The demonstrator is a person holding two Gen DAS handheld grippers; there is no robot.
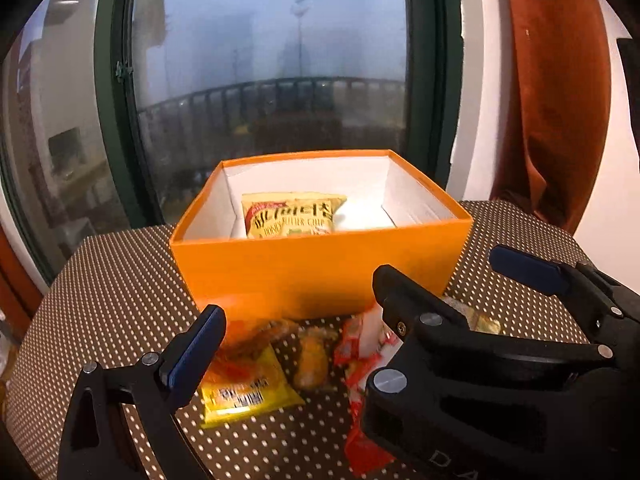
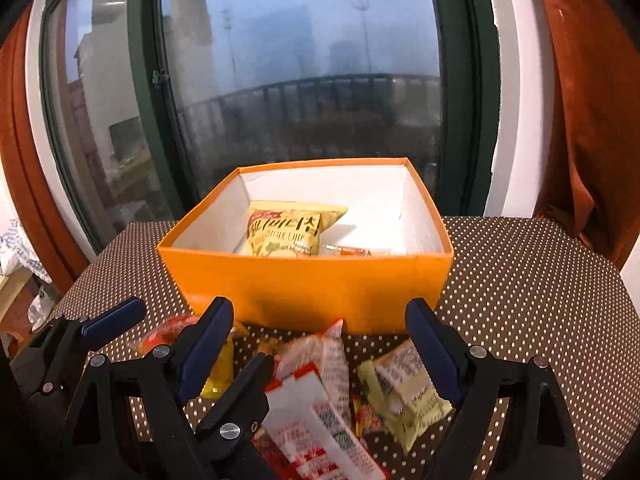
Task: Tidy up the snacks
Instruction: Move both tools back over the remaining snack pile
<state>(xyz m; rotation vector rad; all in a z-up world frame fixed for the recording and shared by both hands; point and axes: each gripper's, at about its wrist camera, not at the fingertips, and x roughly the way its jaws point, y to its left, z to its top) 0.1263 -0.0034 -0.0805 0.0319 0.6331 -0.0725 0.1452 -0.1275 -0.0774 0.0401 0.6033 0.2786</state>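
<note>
Both grippers are hovering wide open over loose snack packets point(image 2: 320, 392) at lower centre — right gripper point(image 2: 320, 360) straddling them, left gripper point(image 1: 300, 344) beside — orange box point(image 2: 312, 288) lying just beyond.

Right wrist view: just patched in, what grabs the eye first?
The orange box sits mid-table, open, a yellow chip bag inside. Loose snack packets lie before it on the dotted tablecloth, between the open right gripper fingers; the left gripper crowds in alongside.
</note>
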